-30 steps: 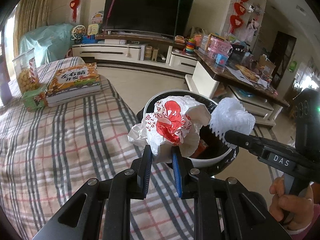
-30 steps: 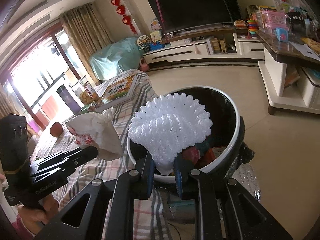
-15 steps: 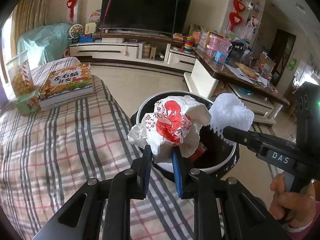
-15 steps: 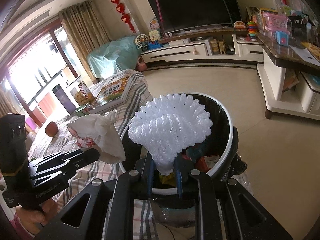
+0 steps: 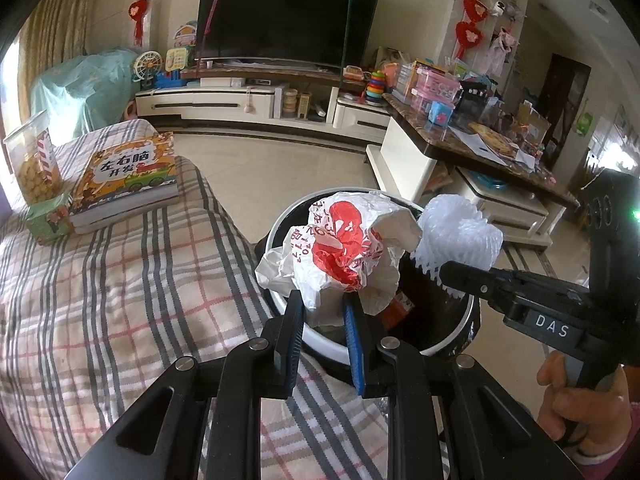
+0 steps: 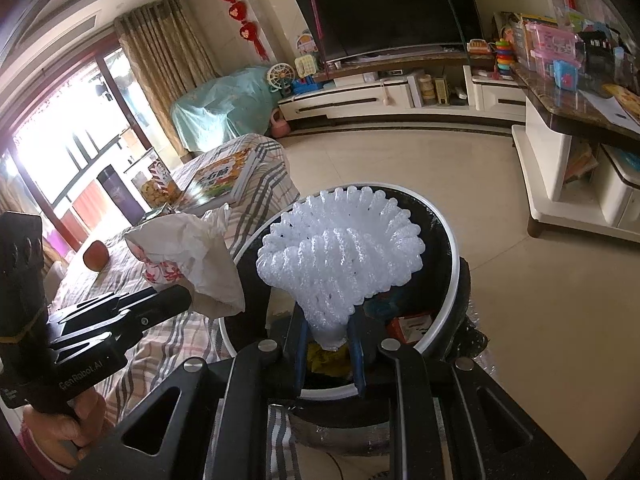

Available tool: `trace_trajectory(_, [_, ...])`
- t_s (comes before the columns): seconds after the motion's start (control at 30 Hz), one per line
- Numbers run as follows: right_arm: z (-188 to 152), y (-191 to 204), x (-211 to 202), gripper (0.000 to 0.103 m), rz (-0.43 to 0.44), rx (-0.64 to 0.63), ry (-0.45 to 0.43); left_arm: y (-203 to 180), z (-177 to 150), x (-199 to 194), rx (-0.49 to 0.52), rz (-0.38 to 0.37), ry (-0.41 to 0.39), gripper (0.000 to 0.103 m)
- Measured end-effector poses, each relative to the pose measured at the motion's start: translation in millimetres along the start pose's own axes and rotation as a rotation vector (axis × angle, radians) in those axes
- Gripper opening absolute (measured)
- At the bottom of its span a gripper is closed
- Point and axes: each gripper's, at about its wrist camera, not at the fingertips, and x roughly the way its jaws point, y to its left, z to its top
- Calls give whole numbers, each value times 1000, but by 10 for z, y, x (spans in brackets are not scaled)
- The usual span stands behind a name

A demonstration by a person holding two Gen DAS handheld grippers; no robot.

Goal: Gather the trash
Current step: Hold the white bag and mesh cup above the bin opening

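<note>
A crumpled white wrapper printed in red is pinched between the closed fingers of the left gripper, held above the 9 o'clock rim of a round white-rimmed, black-lined trash bin. At its 3 o'clock, a white foam fruit net is clamped in the right gripper over the bin's opening. A colourful picture book lies on the plaid-covered bench at 10 o'clock.
</note>
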Motion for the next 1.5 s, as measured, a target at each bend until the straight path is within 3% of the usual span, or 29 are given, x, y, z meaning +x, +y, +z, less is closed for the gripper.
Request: trace_trajectory(1.5, [138, -63, 89, 17, -18, -14, 28, -157, 177, 216, 33, 24, 25, 19])
